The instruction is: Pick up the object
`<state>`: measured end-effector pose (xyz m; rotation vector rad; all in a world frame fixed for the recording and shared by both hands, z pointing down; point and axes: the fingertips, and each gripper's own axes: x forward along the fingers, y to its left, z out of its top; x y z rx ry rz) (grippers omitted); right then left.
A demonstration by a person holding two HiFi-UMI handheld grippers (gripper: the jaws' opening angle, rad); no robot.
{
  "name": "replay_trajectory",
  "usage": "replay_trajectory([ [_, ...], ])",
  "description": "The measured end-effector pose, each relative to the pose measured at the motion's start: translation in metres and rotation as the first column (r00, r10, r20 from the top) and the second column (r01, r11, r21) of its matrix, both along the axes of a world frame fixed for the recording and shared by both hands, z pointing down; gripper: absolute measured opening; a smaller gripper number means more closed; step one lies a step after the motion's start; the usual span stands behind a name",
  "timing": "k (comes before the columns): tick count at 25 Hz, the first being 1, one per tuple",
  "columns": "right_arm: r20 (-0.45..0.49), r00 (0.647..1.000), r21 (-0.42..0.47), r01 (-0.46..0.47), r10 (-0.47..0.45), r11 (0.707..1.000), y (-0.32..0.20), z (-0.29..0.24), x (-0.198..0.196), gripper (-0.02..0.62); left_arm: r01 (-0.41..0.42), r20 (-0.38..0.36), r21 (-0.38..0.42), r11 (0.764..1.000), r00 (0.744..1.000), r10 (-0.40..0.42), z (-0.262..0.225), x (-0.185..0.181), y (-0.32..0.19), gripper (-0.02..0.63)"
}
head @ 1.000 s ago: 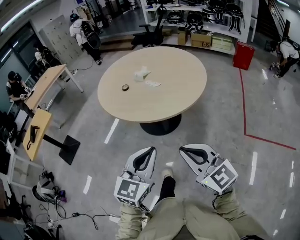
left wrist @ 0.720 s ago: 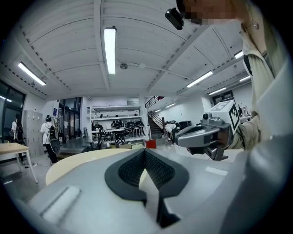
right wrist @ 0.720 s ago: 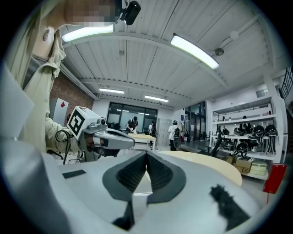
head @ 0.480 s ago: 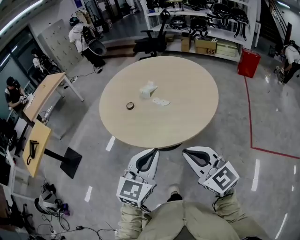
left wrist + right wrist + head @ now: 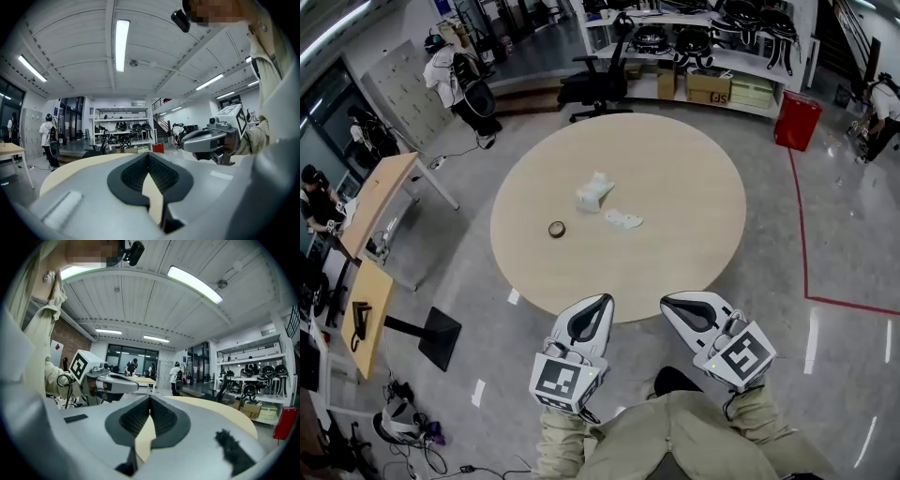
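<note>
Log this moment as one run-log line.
left tool: shut, empty | right tool: shut, empty | both by near edge of round beige table | crumpled white object, small dark ring: untouched on tabletop

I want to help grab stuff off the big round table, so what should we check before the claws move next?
1. Left claw empty: ok, shut on nothing.
2. Right claw empty: ok, shut on nothing.
3. Claws open to grab: not ok, both are shut.
4. Things in sight on the round table: ok, a crumpled white thing, a tape roll and a small white piece.
5. Claws at a thing: not ok, both are at the table's near edge, apart from all three.
6. Which thing to pick: cannot tell.
</note>
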<state>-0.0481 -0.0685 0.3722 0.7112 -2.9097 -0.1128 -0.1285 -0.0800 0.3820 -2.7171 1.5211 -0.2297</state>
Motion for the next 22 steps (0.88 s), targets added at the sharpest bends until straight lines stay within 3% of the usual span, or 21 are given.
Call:
replay_trajectory([
  [12,-0.011,0.999,-0.047,0.035,-0.035,0.998,-0.127,0.008,-0.023,0.003,0.037,-0.025,-0.067,0.997,0.999,-0.038,0.016,-0.018,-0.119,0.006],
  [22,0.026,0.991,-0.057,0.130,-0.129,0.990,-0.217,0.007,-0.041,0.003,0.093,-0.019,-0.097,0.991,0.995,-0.095,0.016,-0.029,-0.209,0.006],
])
